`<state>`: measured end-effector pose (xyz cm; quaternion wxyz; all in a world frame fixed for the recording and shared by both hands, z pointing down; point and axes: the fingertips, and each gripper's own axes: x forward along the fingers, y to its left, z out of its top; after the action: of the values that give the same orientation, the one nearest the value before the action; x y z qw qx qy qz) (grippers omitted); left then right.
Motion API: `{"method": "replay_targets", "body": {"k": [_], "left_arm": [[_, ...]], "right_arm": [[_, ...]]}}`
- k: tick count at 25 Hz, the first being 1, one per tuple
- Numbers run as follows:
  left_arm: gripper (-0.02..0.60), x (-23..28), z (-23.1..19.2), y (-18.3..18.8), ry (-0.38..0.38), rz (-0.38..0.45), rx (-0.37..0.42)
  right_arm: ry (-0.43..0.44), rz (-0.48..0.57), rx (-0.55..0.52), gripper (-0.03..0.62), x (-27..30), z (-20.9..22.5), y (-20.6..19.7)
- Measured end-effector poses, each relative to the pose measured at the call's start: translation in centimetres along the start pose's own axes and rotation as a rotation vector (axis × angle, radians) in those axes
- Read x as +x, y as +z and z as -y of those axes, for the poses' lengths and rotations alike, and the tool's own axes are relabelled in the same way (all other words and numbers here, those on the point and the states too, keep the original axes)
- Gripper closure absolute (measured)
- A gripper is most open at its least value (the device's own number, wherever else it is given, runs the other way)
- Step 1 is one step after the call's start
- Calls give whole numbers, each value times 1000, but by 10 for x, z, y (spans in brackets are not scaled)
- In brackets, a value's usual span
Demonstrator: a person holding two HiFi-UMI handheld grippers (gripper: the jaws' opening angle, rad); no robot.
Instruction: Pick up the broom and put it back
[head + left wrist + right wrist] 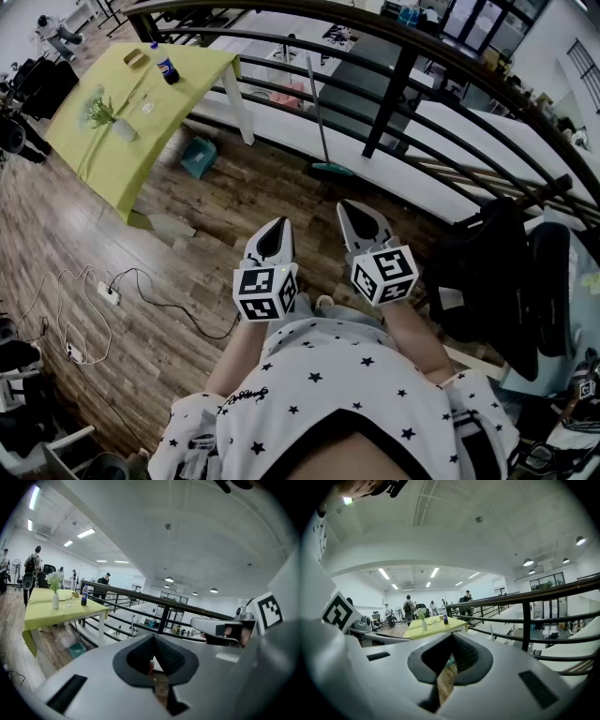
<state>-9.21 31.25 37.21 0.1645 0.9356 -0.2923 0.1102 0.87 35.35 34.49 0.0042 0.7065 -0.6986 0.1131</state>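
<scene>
- Closest under my head view is the white short-sleeved shirt with black stars. Both forearms reach out from it over the brown wood-plank floor.
- The left gripper, grey-white with a marker cube, has its jaws clenched, tips meeting, with nothing between them.
- The right gripper of the same build is also clamped together and empty. It sits just beside the left one, tips a little further forward.
- The long-handled broom with a teal head stands ahead of both sets of jaws, well apart from them. It is nearer the right tips and leans on the black metal railing.
- Beyond the left jaws and off to their left is the table under a yellow-green cloth. It carries a dark blue bottle and a white vase of flowers.
- A small teal box lies on the floor by that table.
- To the left of the left jaws, a white power strip with cables lies on the planks.
</scene>
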Motion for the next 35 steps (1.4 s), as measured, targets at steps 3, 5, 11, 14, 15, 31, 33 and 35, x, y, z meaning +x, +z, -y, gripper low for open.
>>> {"method": "replay_targets", "body": {"k": [3,5,11,14,15,31,33,35], "left_arm": [[571,-5,10,-2,-16,-10,13],[571,-7,16,0,-28,-8,23],[571,-9,22,2,-44,-3,35],[571,-9,22,3,-37,-3,36],[571,-9,22,4,-33,-2,32],[571,-4,39,1,38,25,-25],[571,-2,39,2,39,24,-29],[571,1,38,2,40,21,-31]], "right_arm": [[-4,-3,10,600,-11,-1,-1],[-8,-8,14,600,-16,-1,-2],[-6,-23,30,600,-20,-5,-7],[5,-12,24,600,-22,-7,-4],[10,-6,27,600,-22,-7,-3],[96,-26,59,600,-40,8,-11],[99,-25,64,600,-37,10,-11],[100,-24,70,600,-33,13,-10]]}}
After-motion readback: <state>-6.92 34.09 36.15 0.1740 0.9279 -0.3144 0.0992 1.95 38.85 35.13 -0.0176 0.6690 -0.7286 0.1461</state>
